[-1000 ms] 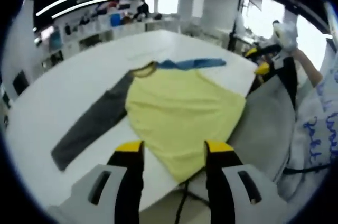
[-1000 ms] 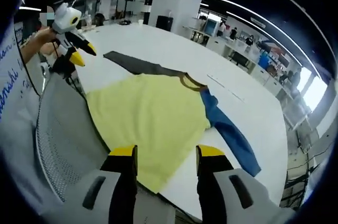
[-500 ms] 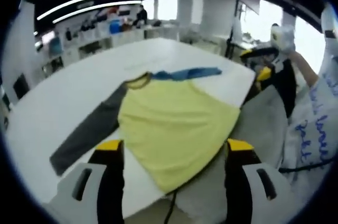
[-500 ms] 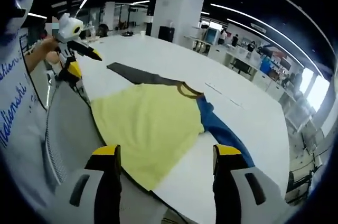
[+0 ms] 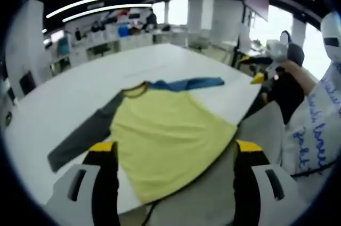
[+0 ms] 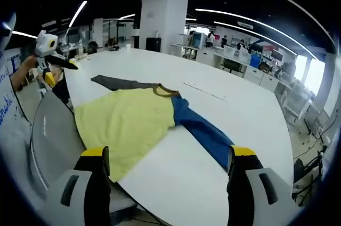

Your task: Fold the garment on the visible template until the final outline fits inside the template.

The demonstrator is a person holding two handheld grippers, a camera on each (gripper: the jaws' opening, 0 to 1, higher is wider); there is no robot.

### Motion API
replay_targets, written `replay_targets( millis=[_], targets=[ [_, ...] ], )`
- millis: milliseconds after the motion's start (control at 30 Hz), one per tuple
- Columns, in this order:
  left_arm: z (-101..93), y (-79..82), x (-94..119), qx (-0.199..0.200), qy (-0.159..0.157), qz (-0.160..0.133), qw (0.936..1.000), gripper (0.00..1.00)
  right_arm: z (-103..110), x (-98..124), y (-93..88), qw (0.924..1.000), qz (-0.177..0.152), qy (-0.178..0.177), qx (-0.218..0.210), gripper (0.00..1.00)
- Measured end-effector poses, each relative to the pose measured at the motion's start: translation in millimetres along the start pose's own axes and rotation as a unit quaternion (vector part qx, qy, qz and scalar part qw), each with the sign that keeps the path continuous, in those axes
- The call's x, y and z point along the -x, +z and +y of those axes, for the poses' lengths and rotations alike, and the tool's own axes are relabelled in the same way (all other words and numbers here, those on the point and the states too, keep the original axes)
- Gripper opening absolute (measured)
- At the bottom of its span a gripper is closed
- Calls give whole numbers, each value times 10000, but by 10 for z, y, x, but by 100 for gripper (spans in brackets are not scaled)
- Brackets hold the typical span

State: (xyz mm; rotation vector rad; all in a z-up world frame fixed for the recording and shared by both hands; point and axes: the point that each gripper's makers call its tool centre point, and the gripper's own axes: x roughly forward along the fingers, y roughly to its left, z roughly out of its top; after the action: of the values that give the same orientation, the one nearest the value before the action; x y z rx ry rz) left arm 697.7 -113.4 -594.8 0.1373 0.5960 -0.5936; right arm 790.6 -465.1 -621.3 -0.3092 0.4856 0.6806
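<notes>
A long-sleeved shirt lies flat on the white table [image 5: 58,98], collar away from me. It has a yellow body [image 5: 165,130], a grey sleeve [image 5: 80,135] and a blue sleeve [image 5: 186,83]. In the right gripper view the yellow body [image 6: 125,122] sits left of the blue sleeve [image 6: 205,132], and the grey sleeve [image 6: 114,82] runs behind. My left gripper [image 5: 176,148] hovers open over the hem, holding nothing. My right gripper [image 6: 169,152] is open wide above the table's near edge, also holding nothing. Each gripper shows in the other's view, held up off the table: the right gripper [image 5: 251,70], the left gripper [image 6: 61,72].
A grey mesh chair back [image 6: 50,140] stands against the table edge by the shirt's hem. A person's white sleeve with blue writing [image 5: 319,130] is at the right. Faint thin marks [image 6: 205,91] lie on the table beyond the collar. Desks and people are far behind.
Both grippers' jaws have spread much wider. Both cameras have shifted, the right one swinging toward the blue sleeve. The shirt lies as before.
</notes>
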Motion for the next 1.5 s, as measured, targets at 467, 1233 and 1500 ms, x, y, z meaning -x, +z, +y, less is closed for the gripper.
replay_targets(
  millis=[467,1233,1500],
  targets=[
    [-340,97,-76,118,427,22,9990,94,-862,-99,-610,9963,149,-329,-777,100],
    [-353,254,58,303,914,-28,9954,98,-1761,-613,-1265,9672,106,-976,-2344,50],
    [-328,222,46,291,992,63,9946,97,-1838,-788,-1377,9684,421,-1143,-2176,28]
  ],
)
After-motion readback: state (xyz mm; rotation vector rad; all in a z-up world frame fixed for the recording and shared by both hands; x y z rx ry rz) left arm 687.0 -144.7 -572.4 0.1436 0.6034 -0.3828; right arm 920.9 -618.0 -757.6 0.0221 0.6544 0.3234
